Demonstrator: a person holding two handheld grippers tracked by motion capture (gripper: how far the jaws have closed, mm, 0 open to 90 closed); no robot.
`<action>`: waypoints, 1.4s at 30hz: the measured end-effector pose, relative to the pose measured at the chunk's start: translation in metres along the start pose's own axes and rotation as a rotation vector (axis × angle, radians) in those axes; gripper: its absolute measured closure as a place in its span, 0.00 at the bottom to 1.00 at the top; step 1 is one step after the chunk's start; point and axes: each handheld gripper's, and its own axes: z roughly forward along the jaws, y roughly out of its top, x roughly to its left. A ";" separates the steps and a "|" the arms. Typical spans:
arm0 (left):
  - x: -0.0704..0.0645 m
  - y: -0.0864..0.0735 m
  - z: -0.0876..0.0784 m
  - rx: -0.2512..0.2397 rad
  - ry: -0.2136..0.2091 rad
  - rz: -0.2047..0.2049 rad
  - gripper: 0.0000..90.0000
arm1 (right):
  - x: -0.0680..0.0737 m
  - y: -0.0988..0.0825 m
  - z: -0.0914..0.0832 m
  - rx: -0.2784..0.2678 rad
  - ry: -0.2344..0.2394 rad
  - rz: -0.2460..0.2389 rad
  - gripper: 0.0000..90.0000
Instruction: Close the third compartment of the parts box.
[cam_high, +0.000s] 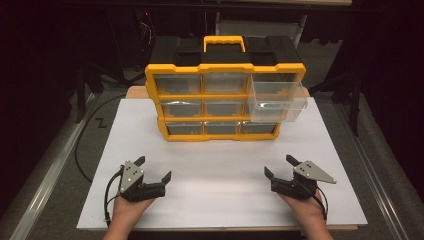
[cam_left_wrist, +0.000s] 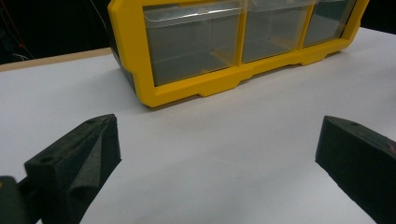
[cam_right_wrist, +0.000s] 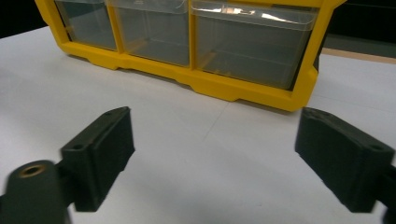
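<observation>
A yellow and black drawer cabinet (cam_high: 225, 95) with clear drawers stands upright at the back of the white board (cam_high: 220, 175). Its top right drawer (cam_high: 277, 100) is pulled far out toward me and looks empty. My left gripper (cam_high: 153, 167) rests low at the front left, open, nothing between its jaws. My right gripper (cam_high: 280, 166) rests at the front right, open too and holding nothing. The left gripper view has the cabinet's bottom row (cam_left_wrist: 233, 42) ahead of the spread jaws. The right gripper view has the same row (cam_right_wrist: 196, 42) ahead.
The white board lies on a grey table (cam_high: 60, 165) with metal rails along its sides. A black cable (cam_high: 87, 135) loops off the board's left edge. Bare board stretches between the grippers and the cabinet. Dark room behind.
</observation>
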 end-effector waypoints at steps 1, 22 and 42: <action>0.000 0.000 0.000 0.000 0.000 0.000 0.01 | -0.001 0.000 0.000 -0.001 -0.006 0.001 0.19; 0.000 0.000 -0.001 -0.014 -0.007 0.001 0.01 | -0.004 0.000 -0.005 -0.021 0.006 0.006 0.65; 0.000 0.000 -0.001 -0.015 -0.007 0.001 0.01 | -0.005 0.004 -0.011 -0.035 -0.012 -0.003 0.95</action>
